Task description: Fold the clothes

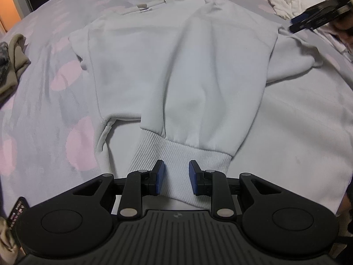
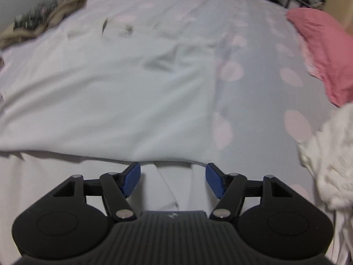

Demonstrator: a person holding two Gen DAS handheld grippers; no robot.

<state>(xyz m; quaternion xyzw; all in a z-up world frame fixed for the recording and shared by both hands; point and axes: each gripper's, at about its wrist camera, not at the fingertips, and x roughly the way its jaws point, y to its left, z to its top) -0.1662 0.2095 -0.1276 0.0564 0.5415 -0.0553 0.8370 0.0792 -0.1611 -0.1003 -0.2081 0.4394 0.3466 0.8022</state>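
**Sleeve cuff sits between parted tongs, fold could slip**

A pale sweatshirt lies spread on a bed covered in a grey sheet with pink dots. One sleeve is laid down over the body of the garment, and its ribbed cuff reaches the near edge. The left tongs hover at that cuff with the blue pads parted on either side of the ribbing, gripping nothing. The right tongs are also spread wide and empty, held over a white fold of fabric at the sweatshirt's side; that view is blurred, so I cannot tell which edge lies beneath them.

Around the garment sit a crumpled white cloth, a pink cloth and a tan garment.

Risks, as I judge them: the cuff is thick and springy, so pads that close on only its top layer may let it slide out when lifted. A grip that goes too deep could catch the sweatshirt body or the sheet below and drag the whole piece askew. The far sleeve bunches out to the side; it may spoil a neat fold if left that way. The white cloth lies close by the right tongs and could snag.
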